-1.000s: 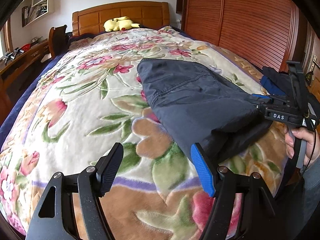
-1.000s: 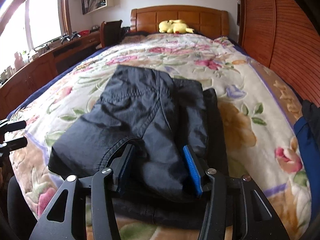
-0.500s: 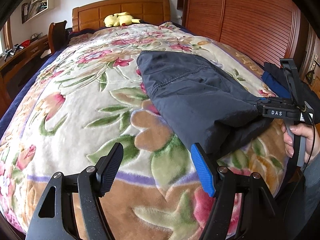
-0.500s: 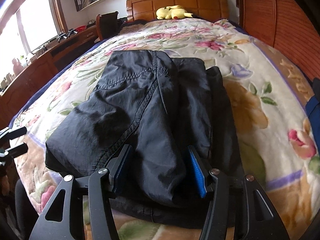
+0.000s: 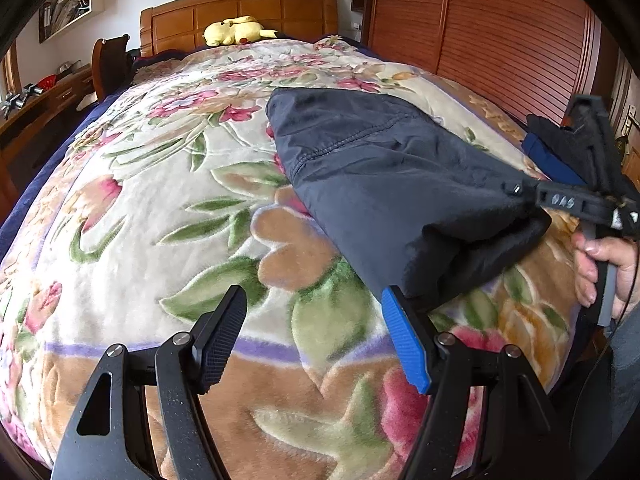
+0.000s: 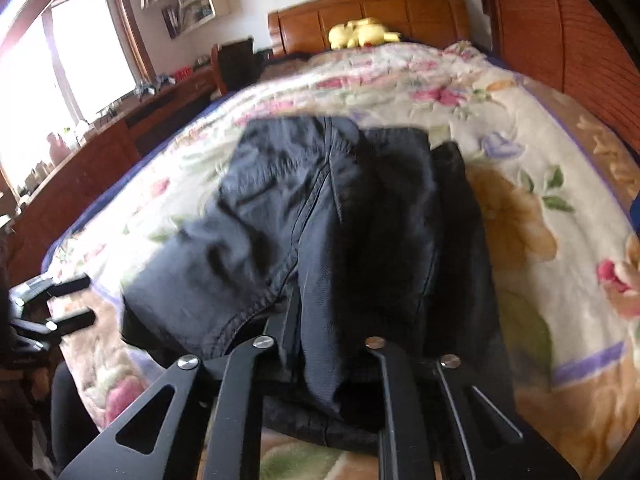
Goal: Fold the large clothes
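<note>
Your right tool is clamped on the near edge of the dark folded garment, right of centre on the floral bed. Your left tool gapes wide, empty, lower centre. Judged mid-fold: next, carry the edge forward.

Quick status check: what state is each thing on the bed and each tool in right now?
Dark trousers: folded, near end lifted off the blanket.
Right tool: shut on the trousers' near end.
Left tool: open, holding nothing, beside the trousers.
Floral blanket: spread flat over the bed.
Yellow plush toy: lying at the headboard.
</note>
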The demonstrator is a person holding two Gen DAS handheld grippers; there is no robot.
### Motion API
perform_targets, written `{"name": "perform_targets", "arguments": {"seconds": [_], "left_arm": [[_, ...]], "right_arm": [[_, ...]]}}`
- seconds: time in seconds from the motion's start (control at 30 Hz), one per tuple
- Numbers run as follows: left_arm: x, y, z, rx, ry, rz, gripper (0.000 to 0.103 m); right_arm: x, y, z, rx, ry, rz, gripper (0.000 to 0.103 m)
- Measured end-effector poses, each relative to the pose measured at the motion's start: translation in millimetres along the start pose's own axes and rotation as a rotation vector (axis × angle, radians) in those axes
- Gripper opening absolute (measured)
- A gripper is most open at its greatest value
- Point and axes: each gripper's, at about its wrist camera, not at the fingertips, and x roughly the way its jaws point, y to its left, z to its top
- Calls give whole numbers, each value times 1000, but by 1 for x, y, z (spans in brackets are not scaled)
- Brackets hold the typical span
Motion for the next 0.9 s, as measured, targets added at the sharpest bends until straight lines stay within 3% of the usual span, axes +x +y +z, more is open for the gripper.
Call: {"name": "perform_targets", "arguments": {"seconds": [0.23,0.37,0.57,0.73,0.83,0.9], "left_arm": [[0,-7,4,14,-4,-3,71],[0,-13,9,21,-16,-10,71],[0,-21,23,32,-50,-31,71],[4,-29,34,37,-69,-54,71],[6,-36,38,44,-73,-72,71],[8,-43,41,57,-74,-80,71]], "right_arm": [[-60,7,-4,-36,-180,-6,10],[-89,-6,-17,-18,-216,-28,10],[-92,-33,-41,19,-137,-135,9],[-63,-44,-60,9,11,-154,10],[-58,-40,-65,-13,20,-174,11],[-61,-35,-61,-19,3,-196,18]]}}
